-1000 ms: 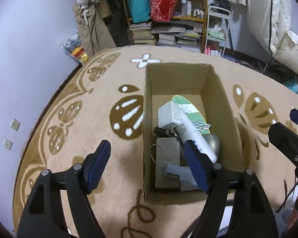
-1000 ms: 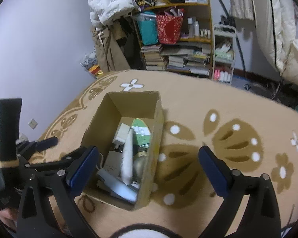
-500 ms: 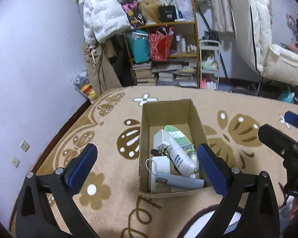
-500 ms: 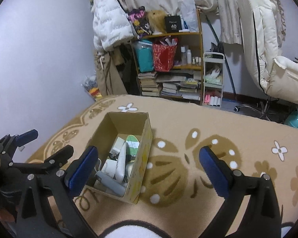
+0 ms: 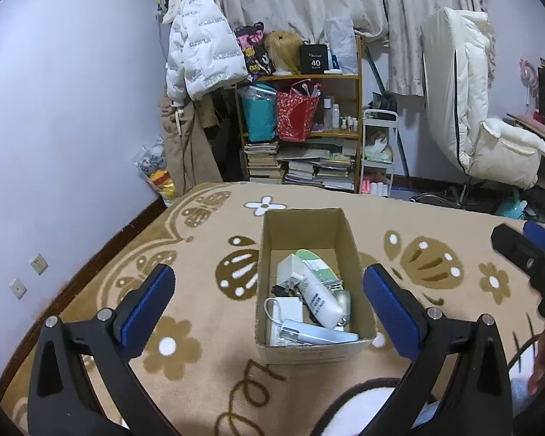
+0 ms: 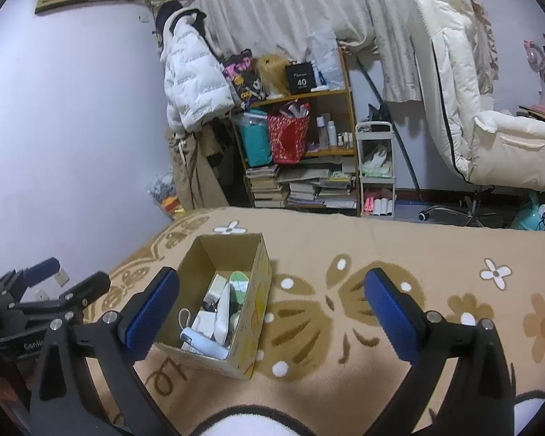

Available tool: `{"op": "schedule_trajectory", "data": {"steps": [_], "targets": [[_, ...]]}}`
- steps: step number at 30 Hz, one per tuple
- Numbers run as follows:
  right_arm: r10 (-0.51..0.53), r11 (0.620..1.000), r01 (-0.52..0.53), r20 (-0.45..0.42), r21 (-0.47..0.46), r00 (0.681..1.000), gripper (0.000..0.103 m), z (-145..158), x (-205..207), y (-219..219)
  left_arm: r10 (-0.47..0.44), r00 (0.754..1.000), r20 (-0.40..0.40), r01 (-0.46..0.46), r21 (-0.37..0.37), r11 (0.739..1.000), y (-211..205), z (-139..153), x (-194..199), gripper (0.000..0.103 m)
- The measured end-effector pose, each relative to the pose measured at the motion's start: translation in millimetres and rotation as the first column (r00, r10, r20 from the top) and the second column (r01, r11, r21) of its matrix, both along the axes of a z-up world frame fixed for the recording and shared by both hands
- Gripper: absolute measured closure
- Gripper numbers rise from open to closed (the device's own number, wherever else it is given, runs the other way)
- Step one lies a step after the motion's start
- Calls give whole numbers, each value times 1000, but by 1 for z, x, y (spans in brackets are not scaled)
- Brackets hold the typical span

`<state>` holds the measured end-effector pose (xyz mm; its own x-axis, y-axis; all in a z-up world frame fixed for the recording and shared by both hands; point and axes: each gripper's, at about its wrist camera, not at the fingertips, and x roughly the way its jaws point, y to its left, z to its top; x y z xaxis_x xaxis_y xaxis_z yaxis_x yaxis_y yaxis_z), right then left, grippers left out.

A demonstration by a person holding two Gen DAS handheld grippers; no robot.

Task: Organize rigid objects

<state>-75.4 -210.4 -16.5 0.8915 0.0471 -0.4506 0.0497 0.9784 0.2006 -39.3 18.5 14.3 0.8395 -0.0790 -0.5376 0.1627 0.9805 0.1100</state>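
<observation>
A tan blanket with brown flower and butterfly patterns point(image 5: 207, 312) covers the wide surface in front of a wooden bookshelf stacked with books and bags point(image 5: 301, 127). On the blanket stands an open brown cardboard box point(image 5: 359, 276), its top flaps gone, holding the gathered items: a white plastic tube with dark print point(image 5: 318, 299) lying slantwise over a white square charger block point(image 5: 289, 270), a green-and-white oval packet point(image 5: 314, 263) towards the far end, and a pale blue cylindrical bar point(image 5: 319, 335) against the near wall. The left gripper point(image 5: 269, 305) hangs above the box, fingers spread wide and empty. The right gripper point(image 6: 270, 314) hovers just right of it, likewise agape with nothing between.
</observation>
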Motion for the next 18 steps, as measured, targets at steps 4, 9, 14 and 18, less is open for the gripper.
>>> {"op": "schedule_trajectory", "data": {"steps": [4,9,14,18], "targets": [[6,1000,-6,3,-19,1000,0,0,-1,4,5,1000,-8,-5,12,1000,0,-5,1,0],[10,1000,-10,-11,0,1000,0,-9,2,2,27,1000,-14,-27,10,1000,1,-8,4,0],[12,1000,-12,-43,12,999,0,-18,9,0,50,998,-37,-51,-2,999,5,-14,12,0],[10,1000,-9,-57,17,998,0,-22,11,0,60,997,-57,-60,-4,998,6,-17,18,0]]}}
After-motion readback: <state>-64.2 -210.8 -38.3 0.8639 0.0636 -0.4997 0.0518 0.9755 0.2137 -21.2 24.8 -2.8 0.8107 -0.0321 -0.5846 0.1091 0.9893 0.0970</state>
